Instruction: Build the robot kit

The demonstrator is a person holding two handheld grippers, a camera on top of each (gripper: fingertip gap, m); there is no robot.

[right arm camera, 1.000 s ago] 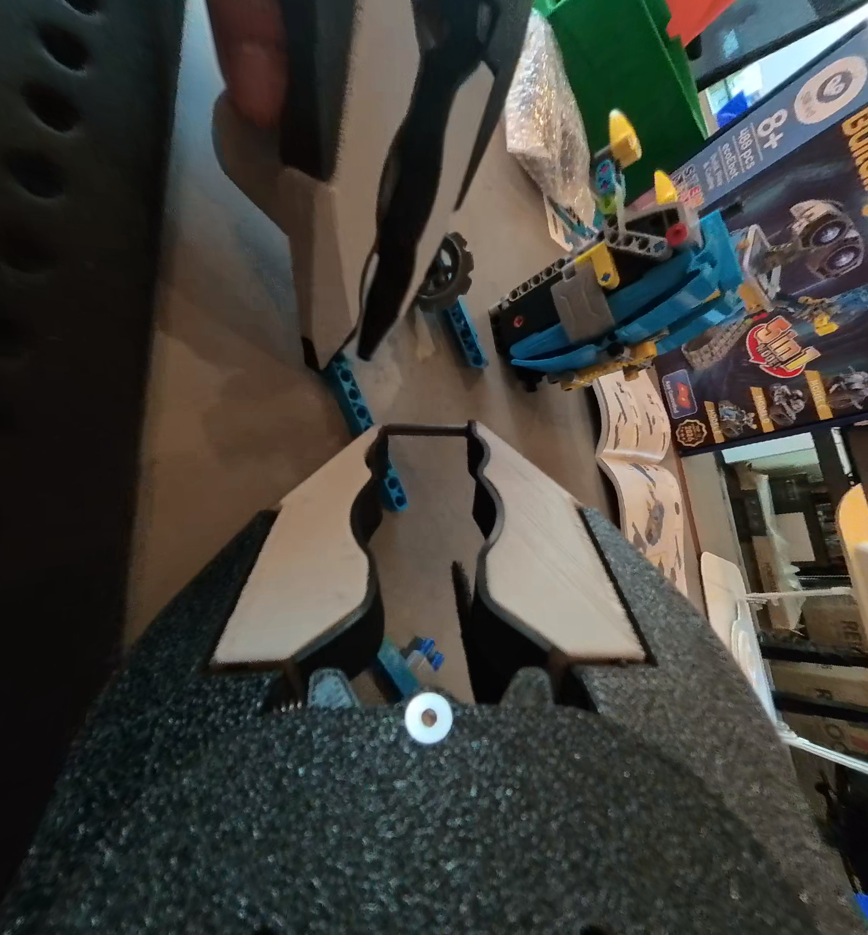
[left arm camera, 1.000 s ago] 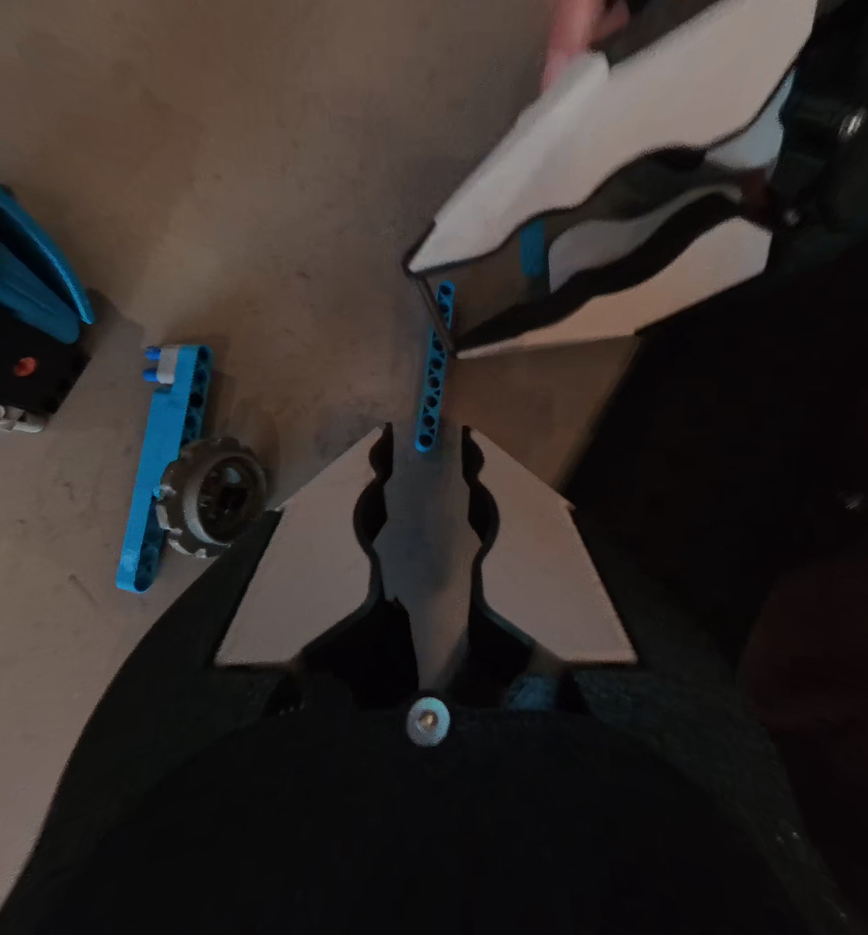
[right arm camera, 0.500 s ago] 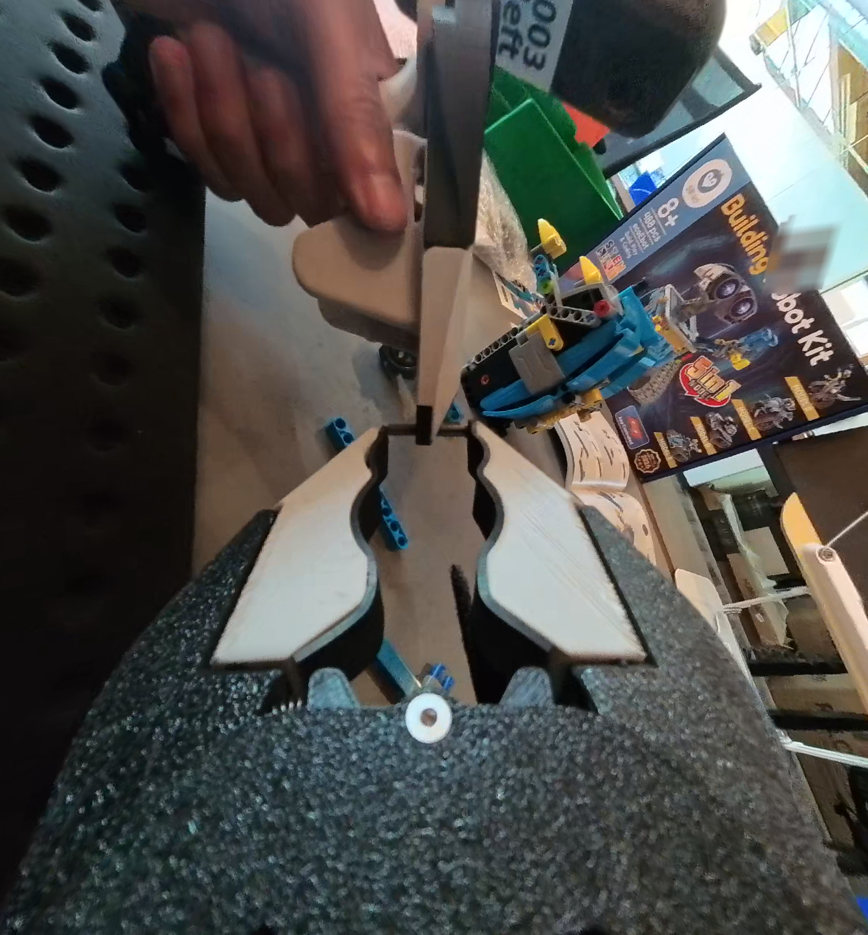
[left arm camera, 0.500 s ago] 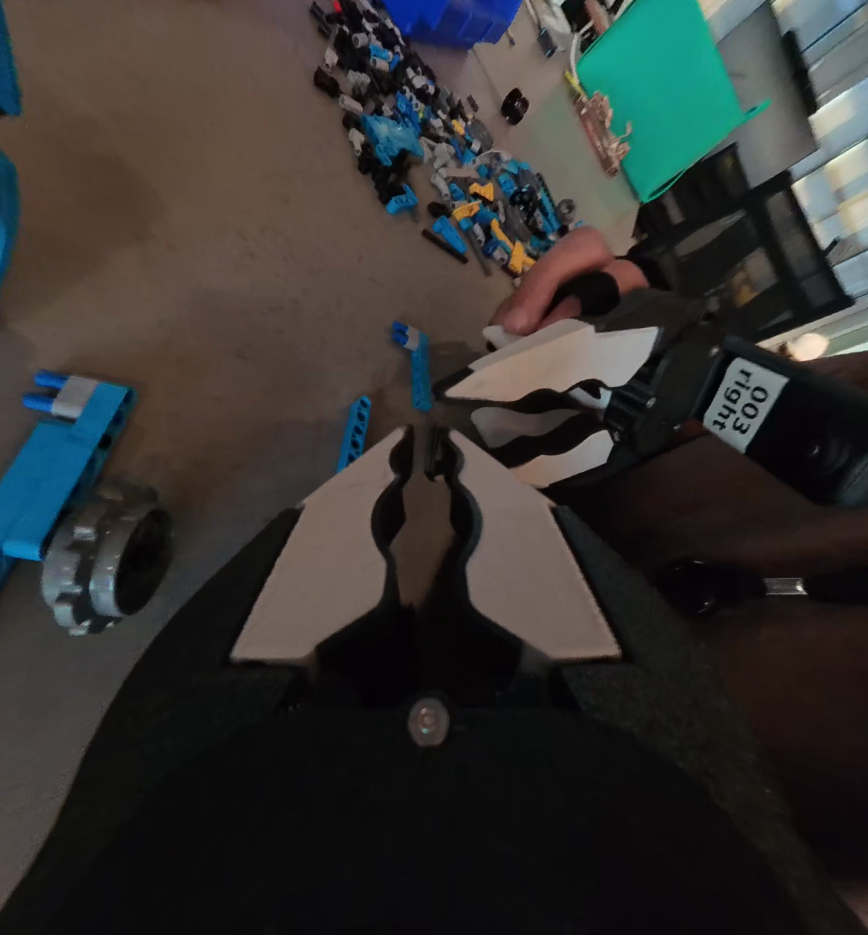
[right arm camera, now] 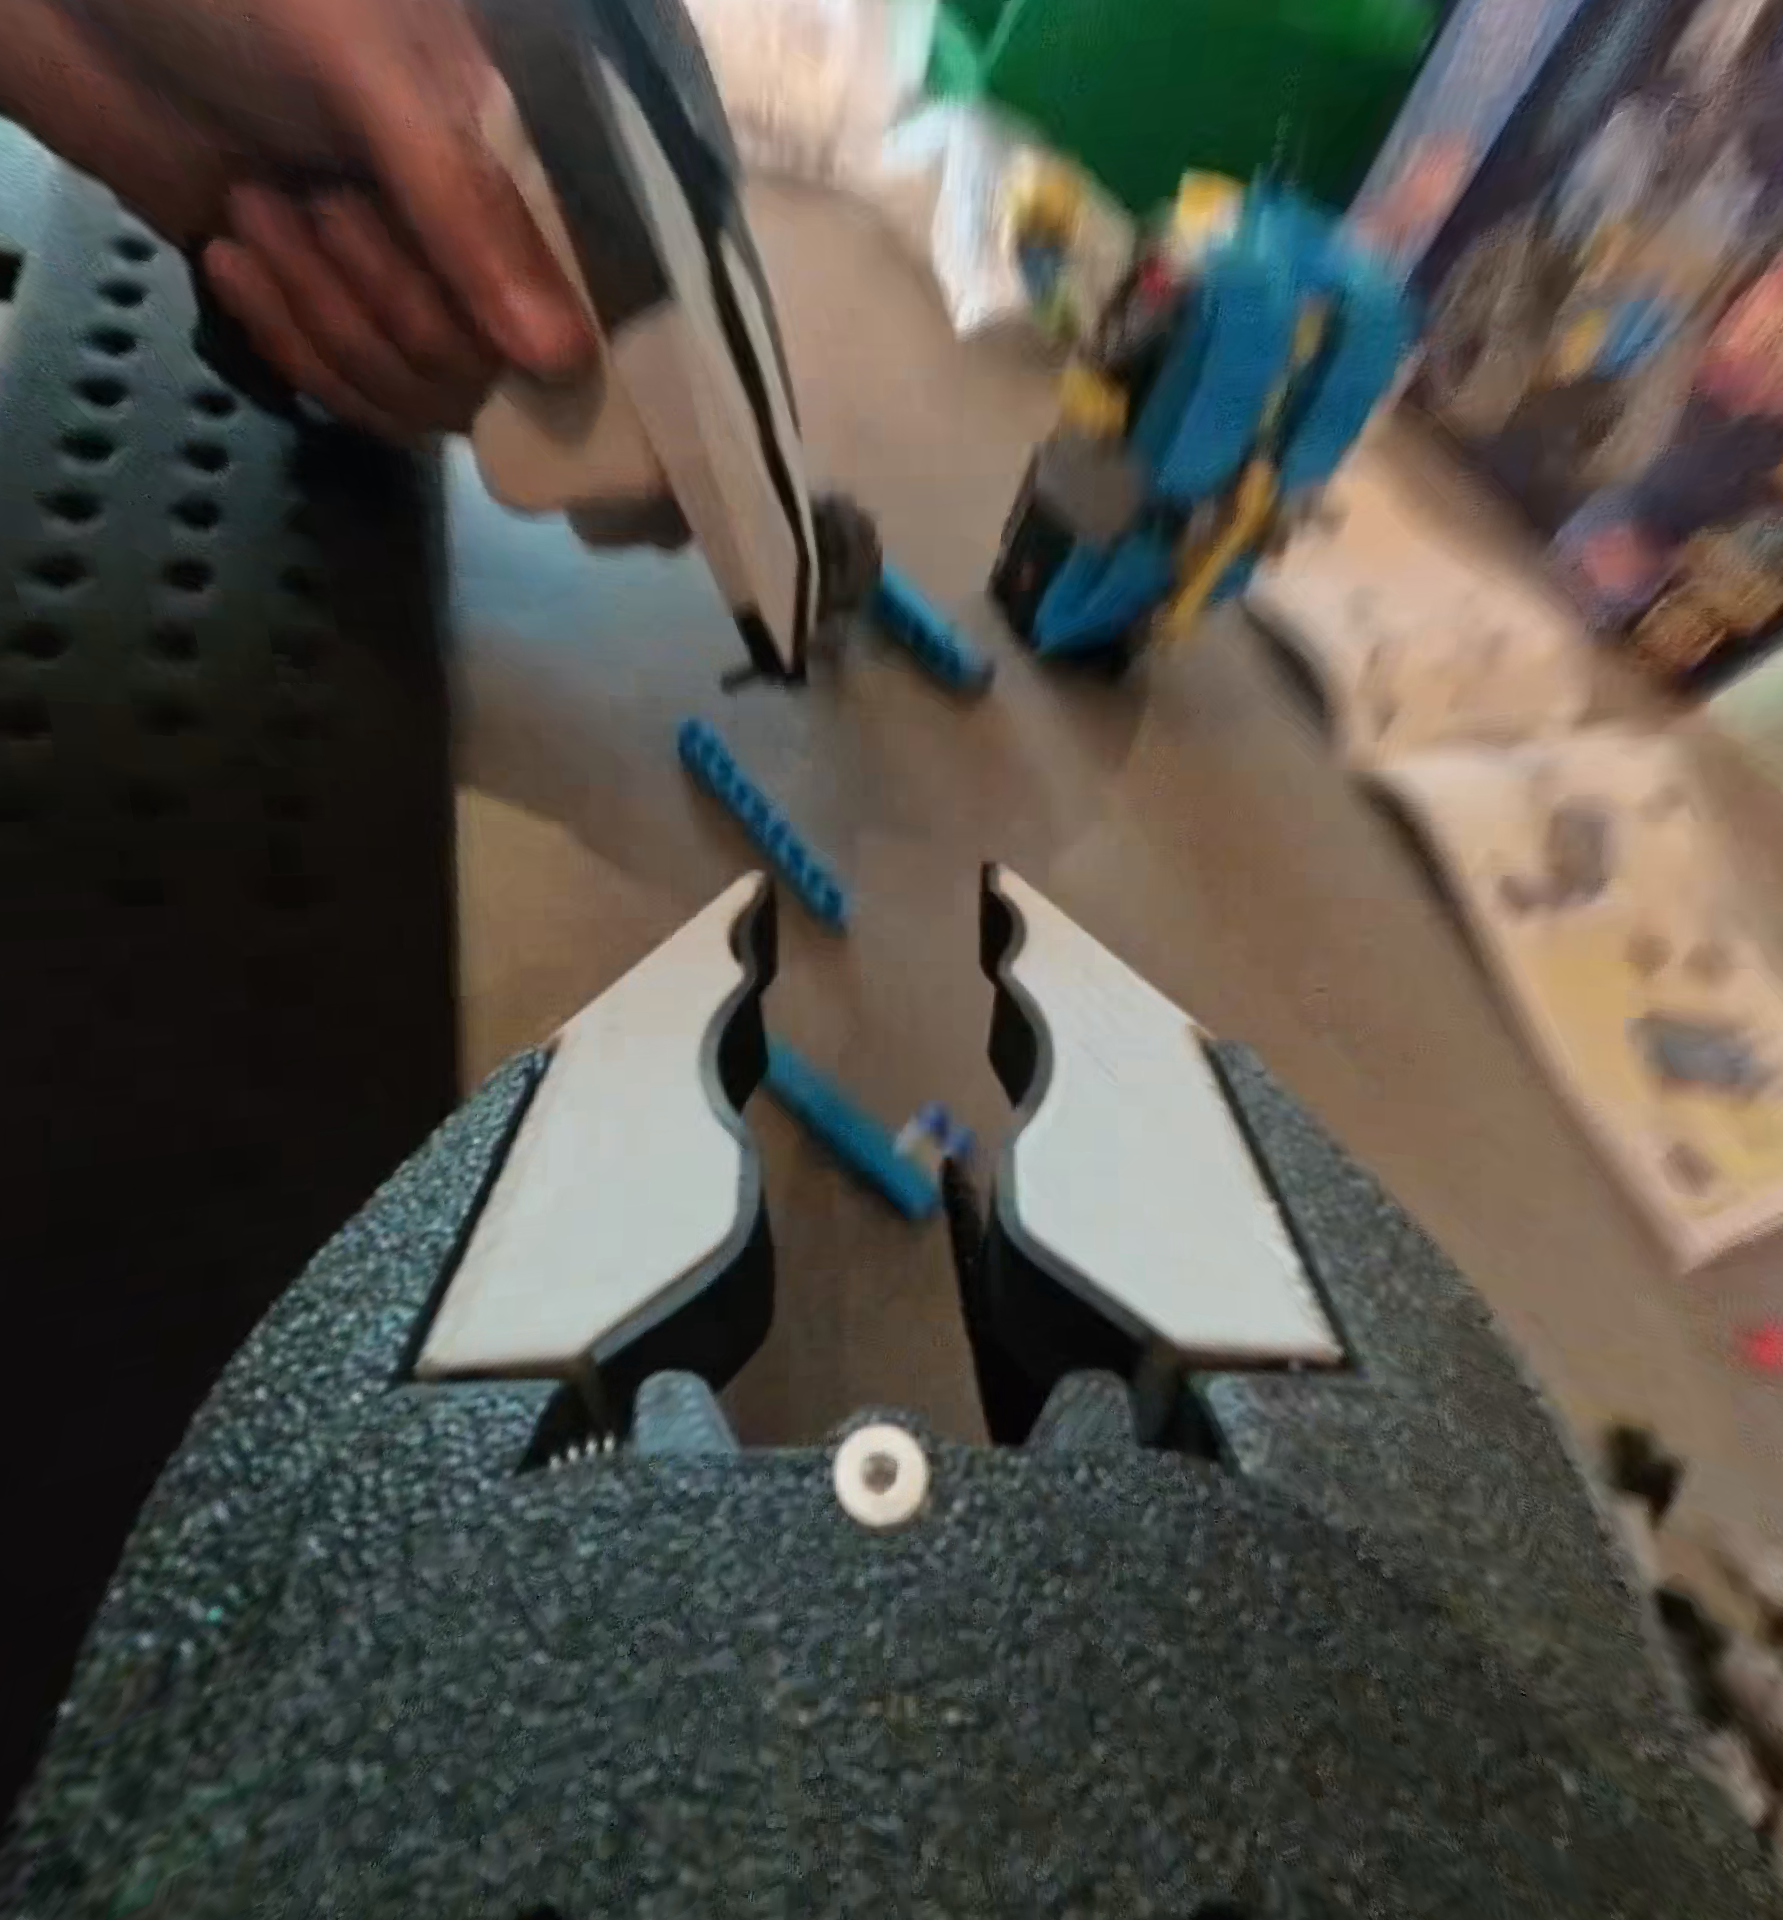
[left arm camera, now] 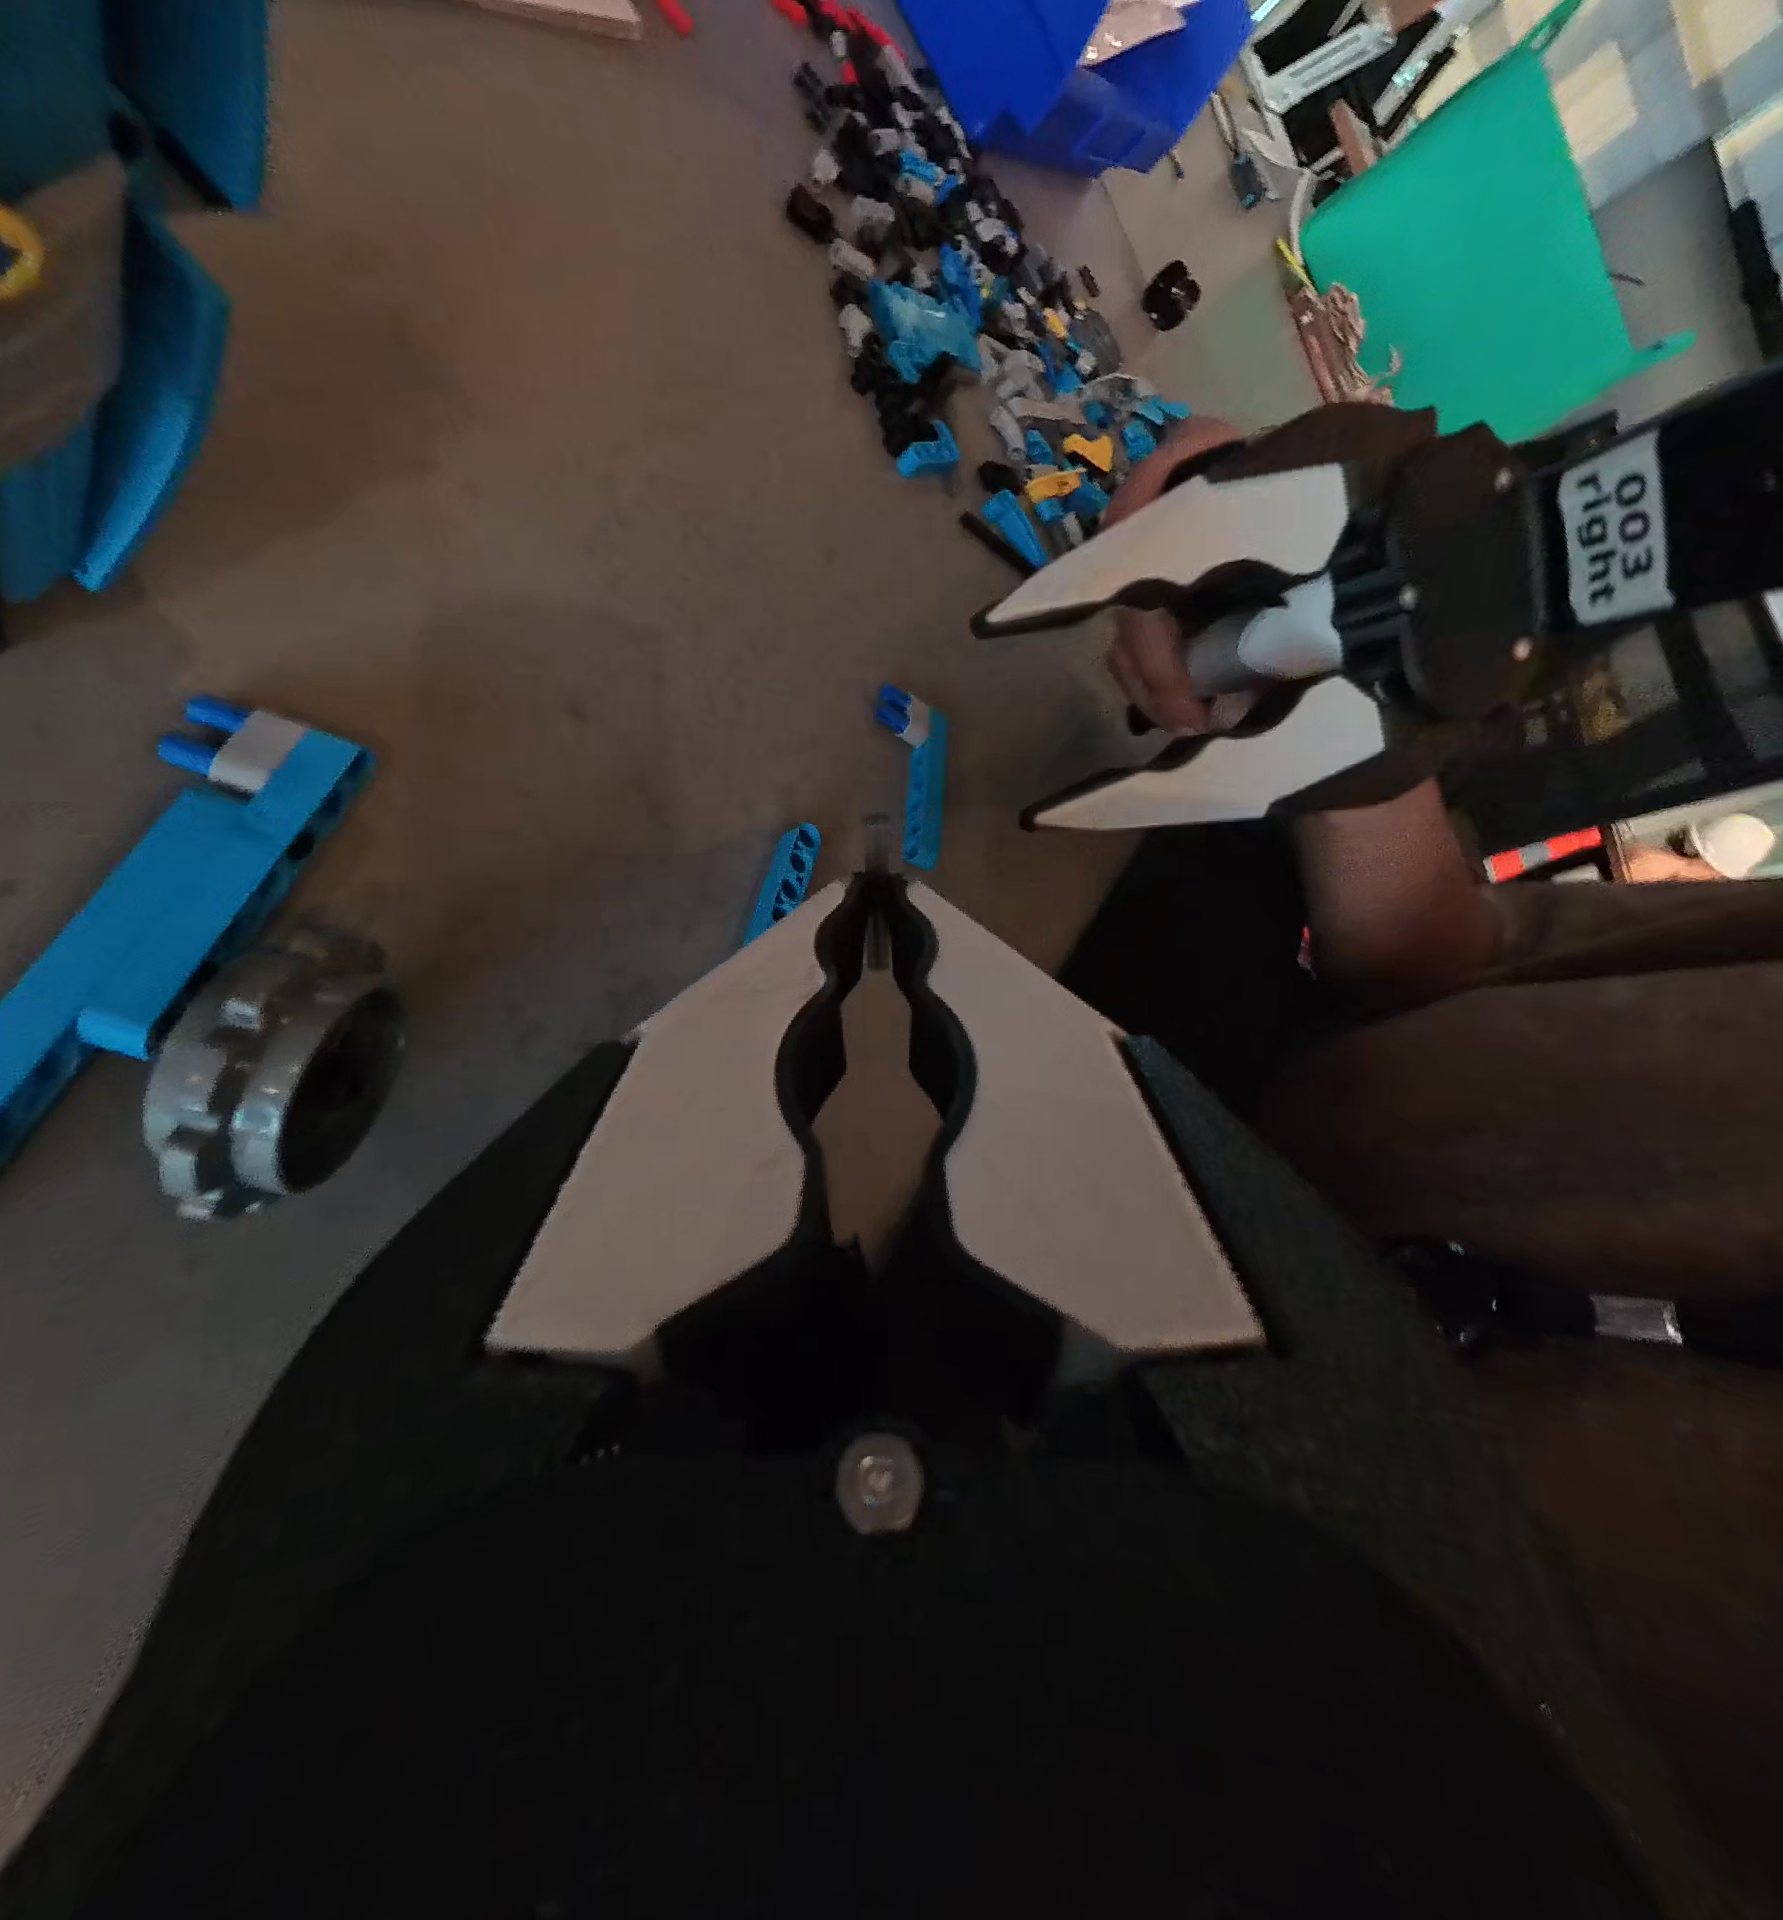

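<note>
My left gripper (left arm camera: pixel 874 891) is shut on a small dark grey pin (left arm camera: pixel 874 847) that sticks out past its tips, held above the tan table (left arm camera: pixel 513 540). A short blue beam (left arm camera: pixel 789 883) and a blue beam with pins (left arm camera: pixel 923 774) lie just beyond it. My right gripper (right arm camera: pixel 876 883) is open and empty over the table, with a blue holed beam (right arm camera: pixel 762 821) ahead of it and the beam with pins (right arm camera: pixel 845 1132) beneath it. It also shows in the left wrist view (left arm camera: pixel 1001 717), jaws apart. The left gripper (right arm camera: pixel 767 634) shows blurred in the right wrist view.
A long blue beam (left arm camera: pixel 139 966) with a grey wheel (left arm camera: pixel 263 1081) lies at left. A pile of loose pieces (left arm camera: pixel 970 312), a blue bin (left arm camera: pixel 1053 83) and a green board (left arm camera: pixel 1469 239) are farther off. A blue model (right arm camera: pixel 1209 447), a printed box (right arm camera: pixel 1645 312) and a booklet (right arm camera: pixel 1593 935) stand at right. My hands' fingertips stand some 6 cm from each other.
My left gripper has shut on the small dark pin and tilted up from the table. The two grippers have drawn apart. The right wrist view is now blurred by motion.
</note>
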